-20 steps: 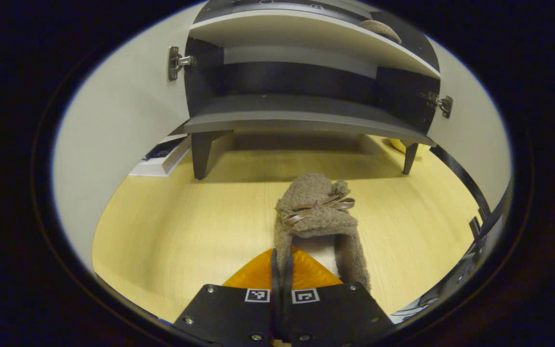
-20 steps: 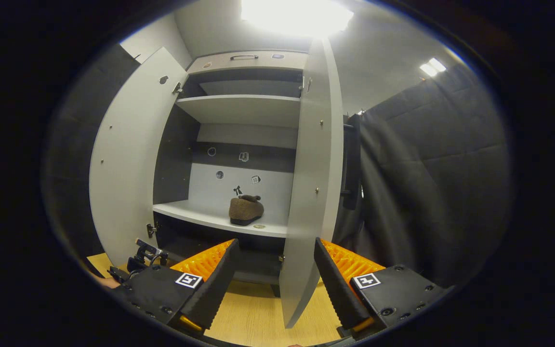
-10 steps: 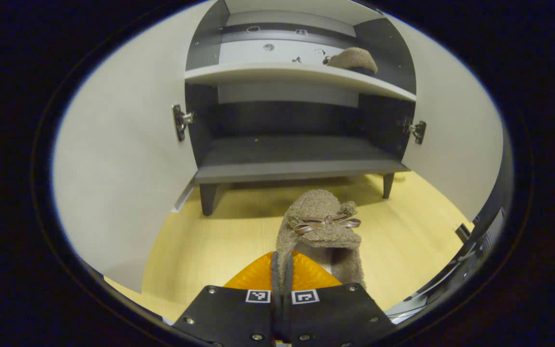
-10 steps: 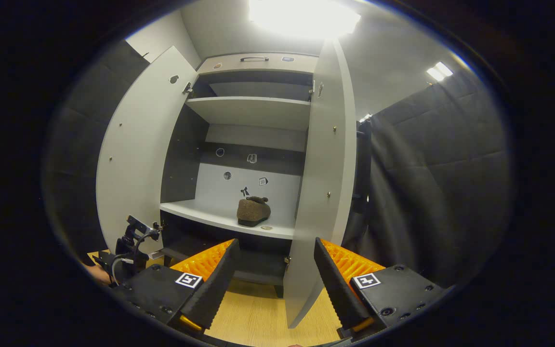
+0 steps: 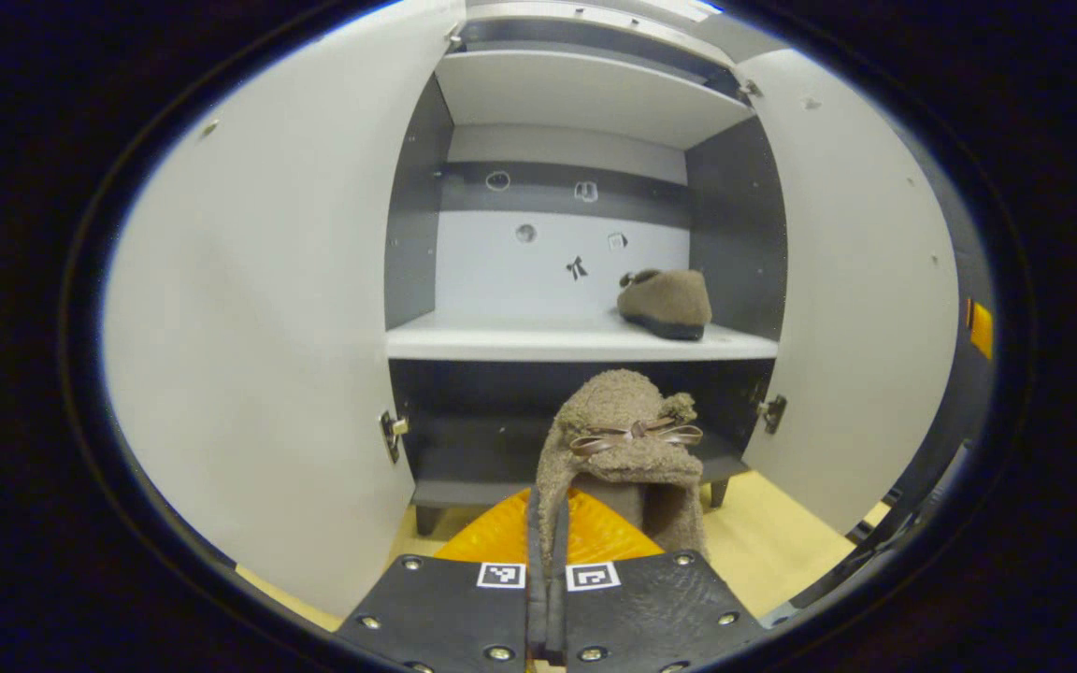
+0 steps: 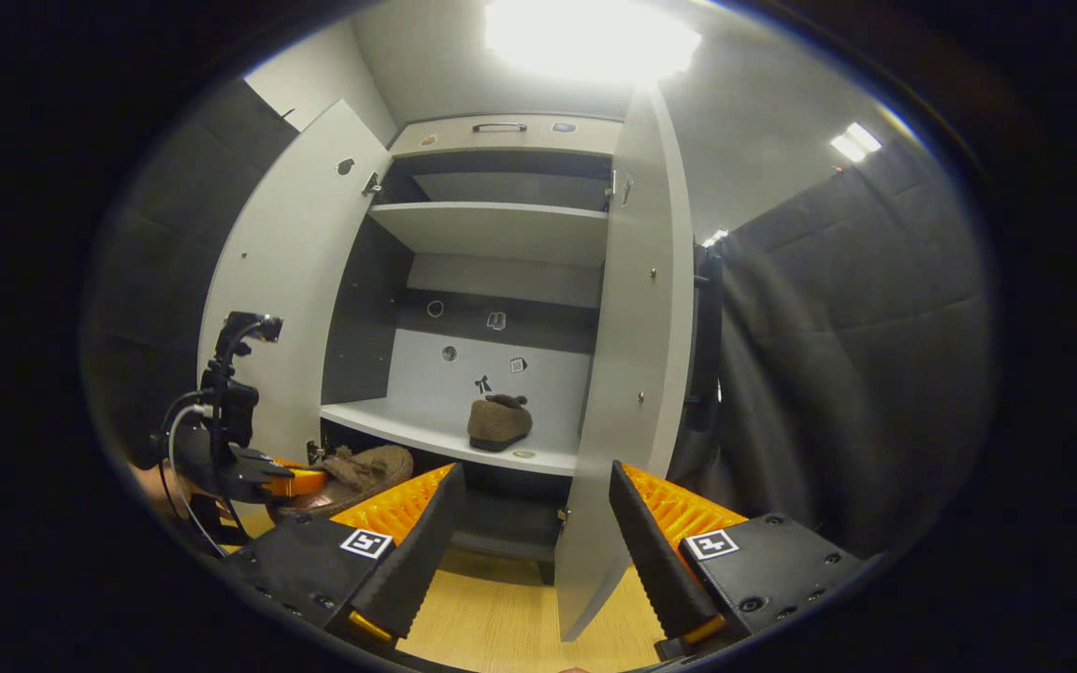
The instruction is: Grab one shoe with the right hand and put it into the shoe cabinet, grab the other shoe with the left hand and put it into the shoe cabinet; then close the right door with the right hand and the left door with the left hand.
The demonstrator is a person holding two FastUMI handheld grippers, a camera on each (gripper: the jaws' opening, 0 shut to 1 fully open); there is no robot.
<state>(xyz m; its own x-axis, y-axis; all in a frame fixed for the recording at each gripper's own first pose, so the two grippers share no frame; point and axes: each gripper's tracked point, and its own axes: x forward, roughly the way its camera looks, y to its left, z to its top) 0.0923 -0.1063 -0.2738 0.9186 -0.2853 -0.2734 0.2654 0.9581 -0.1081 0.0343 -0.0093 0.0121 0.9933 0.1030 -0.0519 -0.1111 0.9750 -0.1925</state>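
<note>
white shelf (image 5: 501,341), brown shoe (image 5: 667,304) resting

Shoe (image 6: 499,422) on cabinet shelf (image 6: 426,432)

Left gripper view: close before the open grey two-door shoe cabinet (image 5: 585,346), facing straight in. Right gripper view: farther back, rightward, angled up past the right door (image 6: 637,374). Shared: cabinet shelves, fuzzy brown shelved slipper (image 5: 667,303).

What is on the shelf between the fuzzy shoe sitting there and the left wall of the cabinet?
Nothing. In the left gripper view, the white shelf is bare from the shoe across to the cabinet's left wall.
</note>
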